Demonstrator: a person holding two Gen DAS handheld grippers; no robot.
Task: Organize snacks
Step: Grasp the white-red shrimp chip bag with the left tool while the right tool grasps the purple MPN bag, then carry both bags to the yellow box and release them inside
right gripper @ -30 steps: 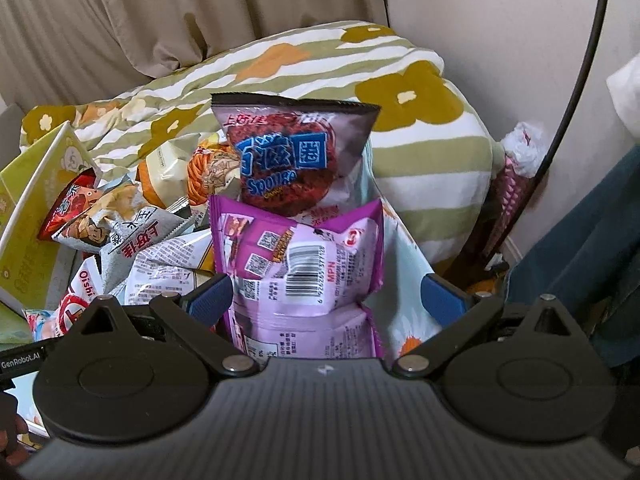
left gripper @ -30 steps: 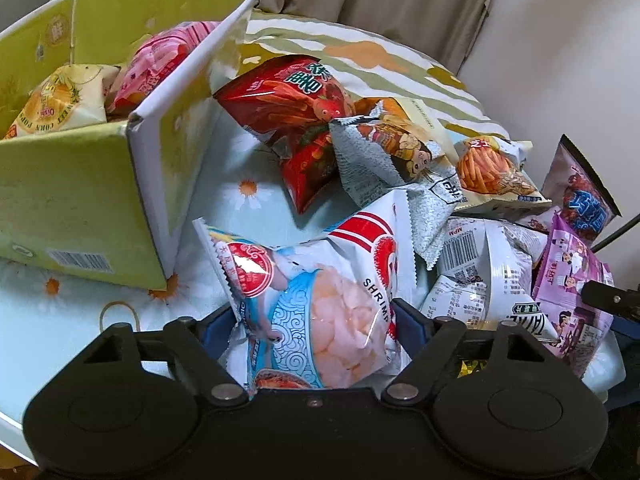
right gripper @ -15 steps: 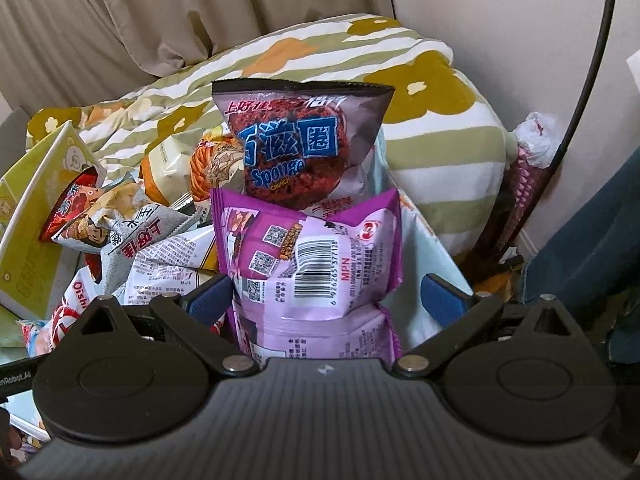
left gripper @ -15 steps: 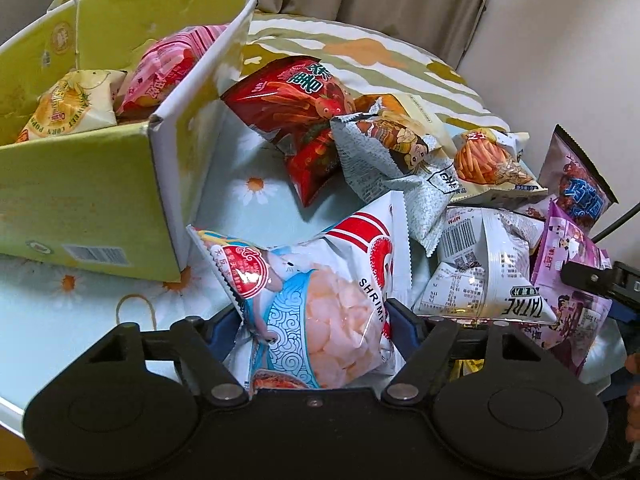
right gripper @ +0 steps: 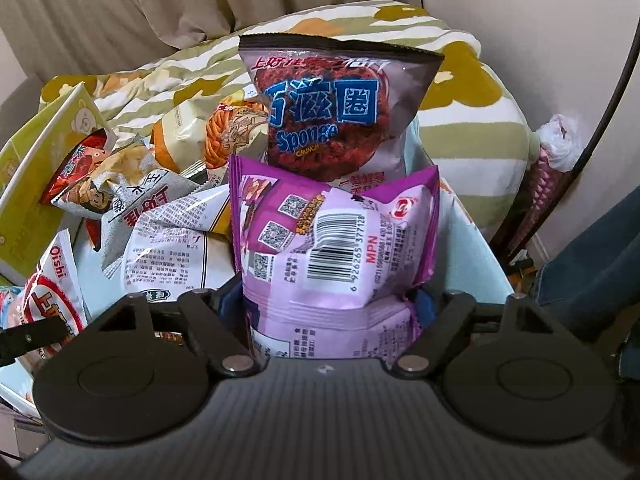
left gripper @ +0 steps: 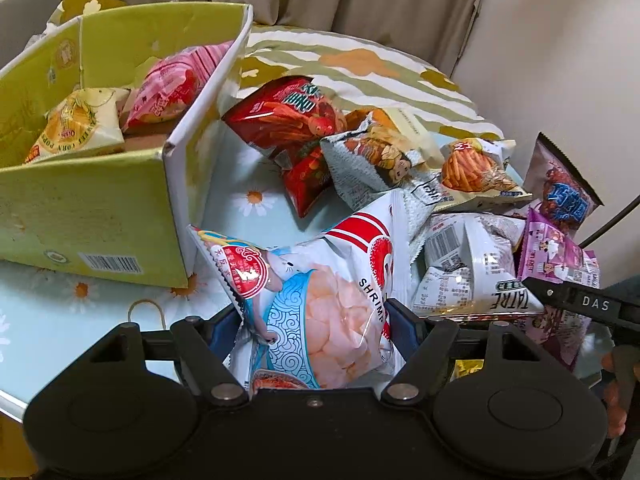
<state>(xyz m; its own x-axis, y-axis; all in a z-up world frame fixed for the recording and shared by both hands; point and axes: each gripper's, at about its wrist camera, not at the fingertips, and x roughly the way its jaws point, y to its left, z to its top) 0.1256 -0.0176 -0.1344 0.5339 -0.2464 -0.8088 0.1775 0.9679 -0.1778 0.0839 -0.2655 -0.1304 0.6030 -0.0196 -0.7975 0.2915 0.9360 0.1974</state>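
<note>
Both claws have a bag right now. Left claw (left gripper: 314,320) is closed on the shrimp chips (left gripper: 320,300), pinching the lower half with the top sticking up and flopping toward the box (left gripper: 92,216). Right claw (right gripper: 326,300) has closed in on the purple bag (right gripper: 332,240), blue pads pressed into both sides, barcode side facing the camera.

The box sits at the left on the tabletop (left gripper: 256,216) and already has a corn puffs bag (left gripper: 80,124) and a pink bag (left gripper: 168,88) in it. Everything else is still a heap to the right.

Stuff I'd worry about:

- These bags are puffy and slick. A grip on the air cushion can slide out mid-carry, or squeeze too hard and you crush the chips or pop a seam.
- The shrimp chips' top edge looks close to the box's near corner. If it doesn't get lifted enough it'll probably catch the wall and shove the box, which is light cardboard.
- The Sponge bag (right gripper: 332,108) is propped up right behind the purple one, maybe leaning on it, can't tell for sure. Pull the purple out and it likely tips over, possibly off the right edge, since the tabletop ends close by there.
- The two claws are near each other, so both heading to the box at once could bump.
</note>
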